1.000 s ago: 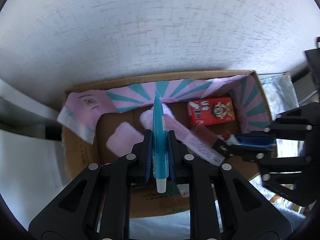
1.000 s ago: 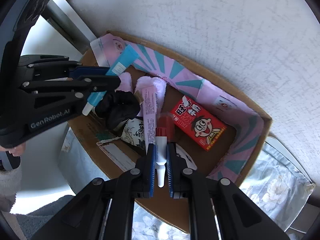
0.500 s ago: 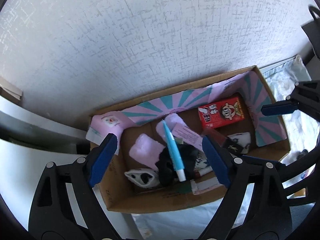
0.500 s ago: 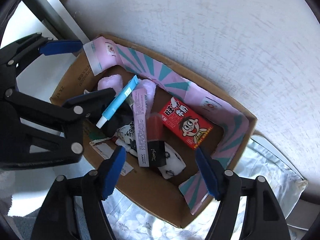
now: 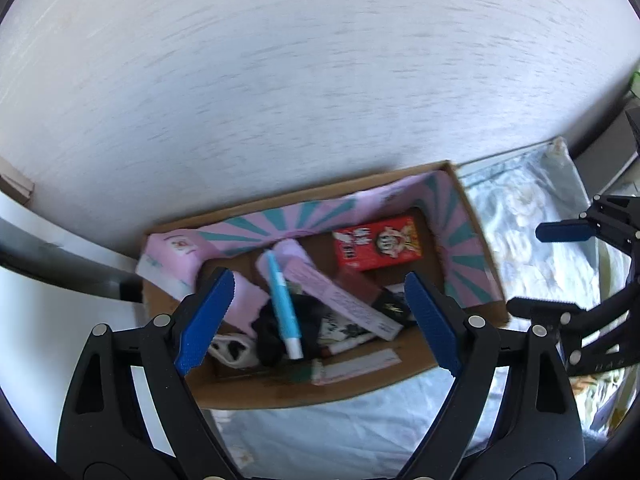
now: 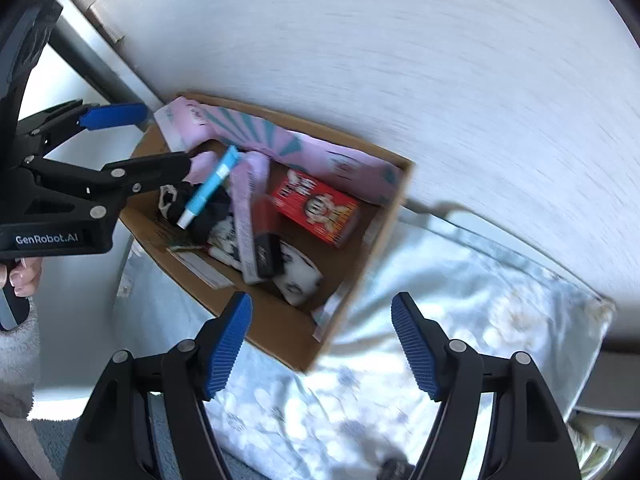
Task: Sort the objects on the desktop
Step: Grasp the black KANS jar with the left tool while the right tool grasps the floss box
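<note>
Both the left gripper and right gripper are hanging spread, empty; ahead of the fingers, the cardboard box is sitting on a floral cloth against a white textured wall.

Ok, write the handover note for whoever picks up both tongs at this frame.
Left tongs: open, empty, above the cardboard box.
Right tongs: open, empty, over the box's near corner and the floral cloth.
In the box: blue tube on a black item, long pink box, red carton.
Done: these are boxed.
Left: nothing more to sort is visible in either view.
</note>
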